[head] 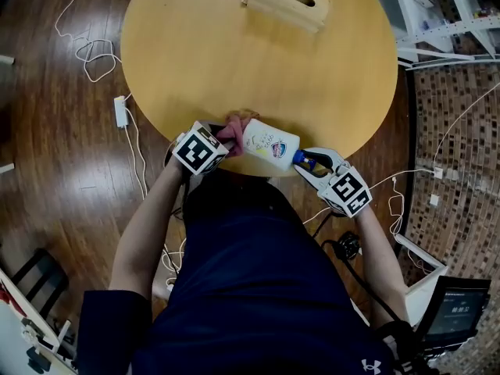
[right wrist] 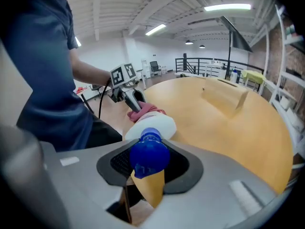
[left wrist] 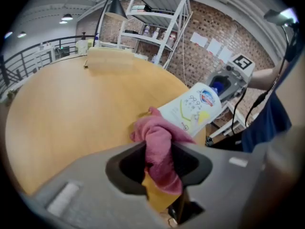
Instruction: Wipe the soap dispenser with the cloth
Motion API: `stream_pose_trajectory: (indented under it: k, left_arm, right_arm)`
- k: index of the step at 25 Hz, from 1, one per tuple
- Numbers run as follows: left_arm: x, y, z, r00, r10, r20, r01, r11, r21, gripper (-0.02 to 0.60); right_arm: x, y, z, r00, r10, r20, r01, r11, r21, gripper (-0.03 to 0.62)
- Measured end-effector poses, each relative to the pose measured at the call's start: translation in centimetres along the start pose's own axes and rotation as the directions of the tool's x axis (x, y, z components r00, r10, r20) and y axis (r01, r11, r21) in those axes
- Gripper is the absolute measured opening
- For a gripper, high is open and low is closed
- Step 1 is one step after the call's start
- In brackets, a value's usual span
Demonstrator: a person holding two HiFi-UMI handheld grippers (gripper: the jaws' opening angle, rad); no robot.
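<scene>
A white soap dispenser (head: 269, 143) with a blue pump top (head: 299, 158) lies tilted on its side over the near edge of the round wooden table (head: 234, 53). My right gripper (head: 312, 163) is shut on the blue pump top (right wrist: 148, 157). A pink cloth (head: 233, 132) is bunched against the bottle's base end, and my left gripper (head: 221, 143) is shut on that cloth (left wrist: 159, 151). In the left gripper view the bottle (left wrist: 193, 109) lies just beyond the cloth, touching it. The two grippers face each other along the bottle.
A pale wooden holder (head: 286, 1) stands at the table's far side. White cables (head: 90, 57) and a power strip (head: 121, 111) lie on the wooden floor at left. A white metal shelf (left wrist: 157, 27) stands beyond the table, by a brick wall.
</scene>
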State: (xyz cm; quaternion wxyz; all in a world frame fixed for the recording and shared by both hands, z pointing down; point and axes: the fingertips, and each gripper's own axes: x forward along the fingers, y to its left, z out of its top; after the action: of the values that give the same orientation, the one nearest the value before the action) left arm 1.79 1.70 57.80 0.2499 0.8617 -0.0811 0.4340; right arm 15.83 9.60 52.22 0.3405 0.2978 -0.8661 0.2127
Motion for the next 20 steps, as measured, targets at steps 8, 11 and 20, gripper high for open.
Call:
stream_pose_trajectory:
  k: [8,11,20]
  left_arm:
    - [-2.0,0.5,-1.7,0.992,0.125,0.003,-0.124,0.987,-0.106,0.143]
    - [-3.0,-0.2,-2.2,0.989,0.146,0.013,-0.143,0.981,-0.127,0.143]
    - [-4.7,-1.7,0.6,0.976,0.155,0.152,-0.133,0.98,-0.148,0.143]
  right_arm:
    - [3.3,-2.8,-4.6,0.991,0.085,-0.099,-0.083,0.996,0.031,0.149]
    - [3.8,-3.0,-4.8,0.988,0.106,-0.111,-0.101,0.994,0.046,0.149]
    - [3.7,-2.6,-5.0,0.985,0.155,-0.079,-0.141,0.977,0.159,0.149]
